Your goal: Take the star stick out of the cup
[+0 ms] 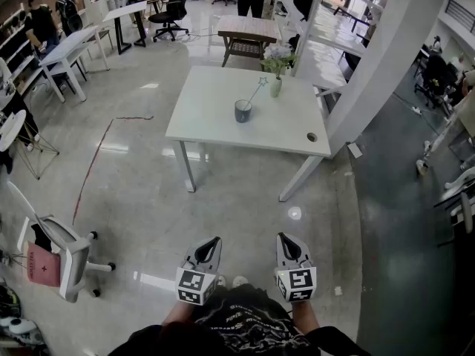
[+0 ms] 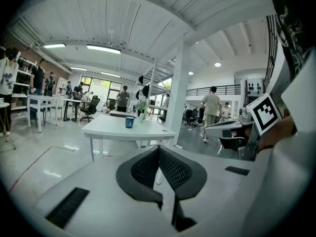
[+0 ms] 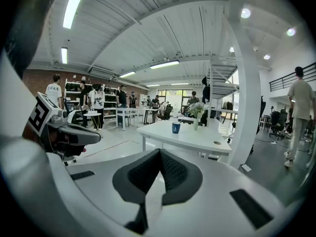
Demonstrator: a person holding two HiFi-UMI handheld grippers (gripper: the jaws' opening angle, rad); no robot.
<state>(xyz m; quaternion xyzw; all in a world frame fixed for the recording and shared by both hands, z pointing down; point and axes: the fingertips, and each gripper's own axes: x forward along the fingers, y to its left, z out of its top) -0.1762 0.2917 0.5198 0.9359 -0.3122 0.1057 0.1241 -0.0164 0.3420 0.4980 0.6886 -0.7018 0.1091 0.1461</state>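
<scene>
1. One star stick (image 1: 257, 90) stood tilted in the one dark cup (image 1: 243, 111). Its star end leaned up and to the right, out past the rim.
2. Only one other thing was up there with them: a small vase (image 1: 276, 87) of pale flowers, just behind the cup and to its right.
3. All of that sat toward the far side of a single white table (image 1: 215, 121), which had one round cable hole (image 1: 312, 136) near its right front corner.
4. There were two tools, both well apart from the table and held low in front of the person. The left tool (image 1: 216, 240) had its jaws pressed together with nothing between them, and the right tool (image 1: 283, 236) was the same, closed and empty.
5. As for the room, the glossy grey floor (image 1: 237, 206) had a thin red line (image 1: 93, 162) across it. A big white pillar (image 1: 371, 58) stood right of the table and one white office chair (image 1: 67, 254) was off to the left. More desks and a few people were at the back.
</scene>
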